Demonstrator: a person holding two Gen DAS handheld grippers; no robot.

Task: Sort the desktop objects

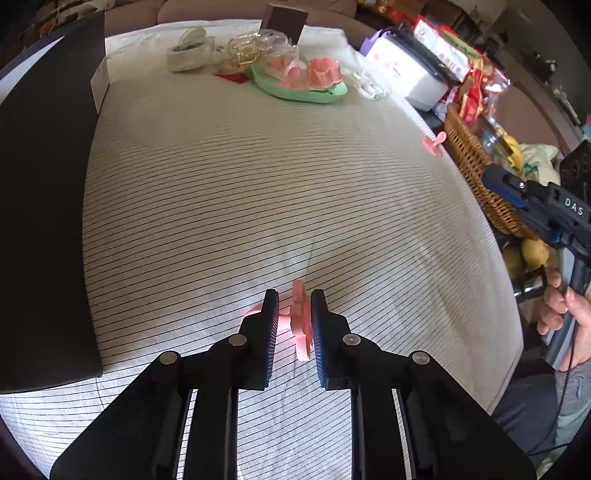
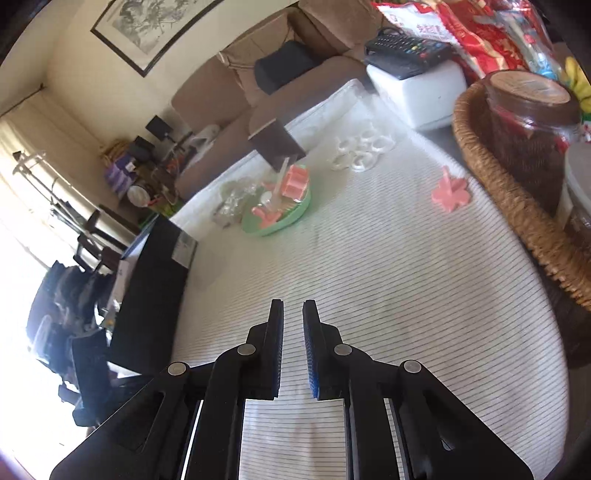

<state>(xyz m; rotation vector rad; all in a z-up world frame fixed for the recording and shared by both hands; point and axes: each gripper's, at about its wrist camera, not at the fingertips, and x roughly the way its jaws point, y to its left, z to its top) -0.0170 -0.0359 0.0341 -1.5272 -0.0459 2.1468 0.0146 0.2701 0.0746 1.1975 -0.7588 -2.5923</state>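
My left gripper (image 1: 294,308) has its fingers around a pink flower-shaped piece (image 1: 300,321) standing on edge on the striped tablecloth; a gap shows beside the left finger, so the grip is not closed. A green tray (image 1: 299,92) with several pink pieces sits at the far side, and also shows in the right wrist view (image 2: 277,221). Another pink flower piece (image 1: 435,143) lies near the right edge, also in the right wrist view (image 2: 451,192). My right gripper (image 2: 293,314) is nearly shut and empty above the cloth; it shows from outside in the left wrist view (image 1: 496,177).
A black box (image 1: 44,221) lies along the left side. A wicker basket (image 1: 476,173) with jars stands at the right edge. White rings (image 2: 360,149), a white box (image 1: 410,74), clear packets (image 1: 247,50) and a brown card (image 1: 286,20) are at the back.
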